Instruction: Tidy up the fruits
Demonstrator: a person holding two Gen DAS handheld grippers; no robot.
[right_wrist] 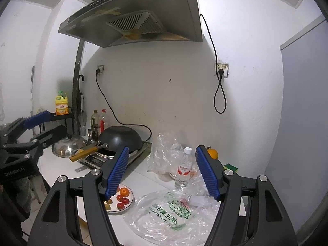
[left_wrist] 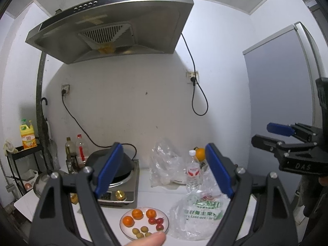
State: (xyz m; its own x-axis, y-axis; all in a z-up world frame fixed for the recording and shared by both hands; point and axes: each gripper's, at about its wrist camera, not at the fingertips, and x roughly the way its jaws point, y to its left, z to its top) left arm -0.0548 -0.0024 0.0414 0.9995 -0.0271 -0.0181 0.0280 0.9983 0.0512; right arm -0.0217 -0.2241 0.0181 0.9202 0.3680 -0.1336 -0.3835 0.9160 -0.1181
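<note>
- Left wrist view: a white bench runs along a scuffed white wall under a steel range hood, with a grey-blue refrigerator at the right.
- A dark wok sits upturned on a small cooker; oil and sauce bottles stand just beside it, and a yellow detergent jug rests on a black rack at the far left.
- A white plate near the bench's front edge carries the fruit: three small oranges, red cherry tomatoes and green olive-like fruits.
- A printed plastic bag lies flat just right of the plate; a crumpled clear bag, a water bottle and a single orange stand farther back.
- The left hand-held gripper is held level above the bench, its blue pads spread wide with nothing between them; a fingertip shows at the frame's bottom.
- Right wrist view: the right hand-held gripper tilts slightly down over the printed bag, jaws parted and empty, the plate low on its left.
</note>
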